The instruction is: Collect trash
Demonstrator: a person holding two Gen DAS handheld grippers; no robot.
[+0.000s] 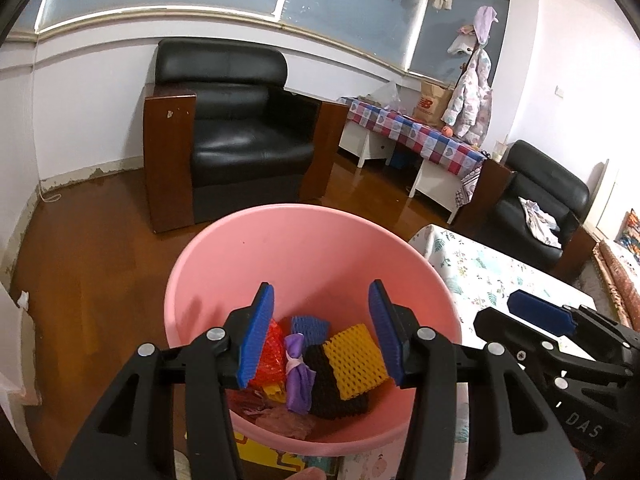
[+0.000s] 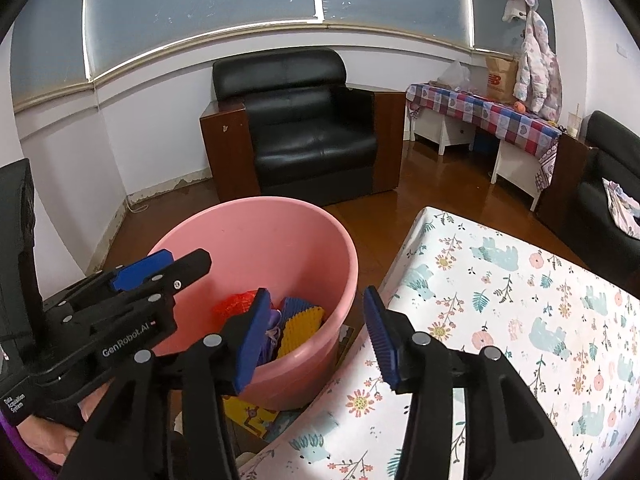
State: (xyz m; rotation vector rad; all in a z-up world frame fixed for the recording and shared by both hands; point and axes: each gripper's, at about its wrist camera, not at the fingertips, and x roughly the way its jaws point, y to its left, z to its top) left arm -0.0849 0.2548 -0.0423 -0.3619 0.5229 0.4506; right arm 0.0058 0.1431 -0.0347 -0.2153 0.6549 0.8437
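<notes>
A pink bucket (image 1: 280, 248) stands on the floor beside the floral-cloth table (image 2: 520, 300). Inside it lie a red foam net (image 1: 272, 352), a blue net (image 1: 308, 326), a yellow net (image 1: 356, 360), a black net (image 1: 324, 388) and a purple scrap (image 1: 298, 380). My left gripper (image 1: 320, 332) hangs open over the bucket's mouth with nothing between its fingers. My right gripper (image 2: 318, 338) is open and empty too, astride the gap between the bucket rim (image 2: 352, 280) and the table edge. Each gripper shows in the other's view: the right gripper (image 1: 520, 308) and the left gripper (image 2: 176, 264).
A black leather armchair (image 1: 240, 132) stands against the far wall. A low table with a checked cloth (image 1: 420, 132) and a second black armchair (image 1: 540, 200) are at the right. A yellow printed mat (image 2: 248, 412) lies under the bucket on the wooden floor (image 1: 100, 248).
</notes>
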